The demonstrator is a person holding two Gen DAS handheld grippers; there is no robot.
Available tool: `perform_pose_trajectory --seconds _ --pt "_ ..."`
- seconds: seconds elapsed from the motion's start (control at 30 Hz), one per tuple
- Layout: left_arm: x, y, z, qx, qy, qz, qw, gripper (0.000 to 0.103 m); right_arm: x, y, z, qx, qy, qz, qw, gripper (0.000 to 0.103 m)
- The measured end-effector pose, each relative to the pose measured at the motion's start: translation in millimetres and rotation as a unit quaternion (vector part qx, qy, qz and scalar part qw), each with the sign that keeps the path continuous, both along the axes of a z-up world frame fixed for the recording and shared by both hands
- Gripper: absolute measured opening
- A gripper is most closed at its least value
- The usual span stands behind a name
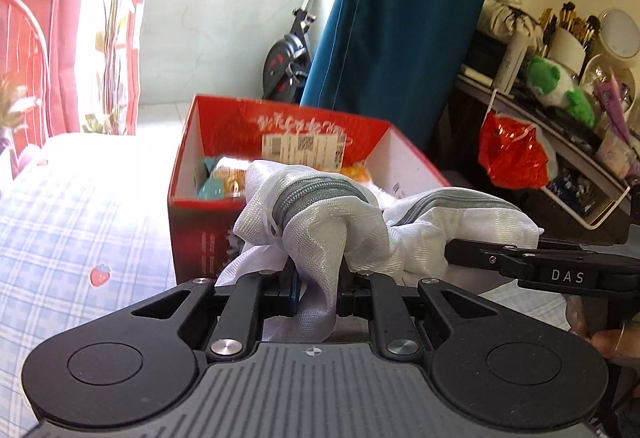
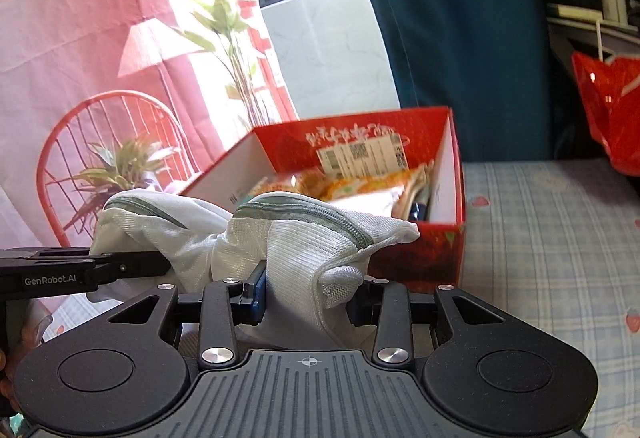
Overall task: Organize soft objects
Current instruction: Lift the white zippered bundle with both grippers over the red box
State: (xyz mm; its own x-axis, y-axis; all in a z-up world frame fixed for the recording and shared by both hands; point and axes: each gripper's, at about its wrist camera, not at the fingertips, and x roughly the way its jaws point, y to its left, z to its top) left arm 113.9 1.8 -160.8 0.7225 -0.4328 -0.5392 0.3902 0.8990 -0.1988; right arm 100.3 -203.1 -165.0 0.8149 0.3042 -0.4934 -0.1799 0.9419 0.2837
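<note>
We're looking at a matte black left gripper (image 1: 316, 290), silver screws, ribbed grey plate, right gripper (image 2: 306, 302) matching, blue pad showing.

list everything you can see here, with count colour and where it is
mesh laundry bag: one, white with grey zipper, held up by both grippers in front of the box
box: one, red outside and white inside, open, on the bed, packets inside
bedsheet: one, pale blue check with strawberries, under the box
plastic bag: one, red, hanging off the shelf edge on the right
plush toy: one, green and white, on the shelf
curtain: one, teal, behind the box
exercise bike: one, black, by the window
left gripper: black, shut on the bag
right gripper: black, shut on the bag
</note>
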Motion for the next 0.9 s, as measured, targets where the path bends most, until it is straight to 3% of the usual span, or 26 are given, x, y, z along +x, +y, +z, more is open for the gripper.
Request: perform_pose_trajectory --seconds 0.33,0.5,0.67,0.9 --pt "3 -3 37 -0.005 -0.039 -0.005 0.9992 0.017 6 -5 46 0.001 -0.025 0.015 1.0 0.034" --pt "29 -10 54 -0.011 -0.043 -0.003 0.999 0.017 32 -13 70 -0.006 -0.035 0.016 0.999 0.034" --pt "71 -14 59 -0.024 -0.004 -0.004 0.9997 0.017 72 -21 80 -0.024 -0.025 0.014 0.999 0.034" --pt "121 -20 35 0.012 0.059 -0.006 0.9982 0.017 118 -24 55 -0.03 0.037 0.009 0.999 0.034"
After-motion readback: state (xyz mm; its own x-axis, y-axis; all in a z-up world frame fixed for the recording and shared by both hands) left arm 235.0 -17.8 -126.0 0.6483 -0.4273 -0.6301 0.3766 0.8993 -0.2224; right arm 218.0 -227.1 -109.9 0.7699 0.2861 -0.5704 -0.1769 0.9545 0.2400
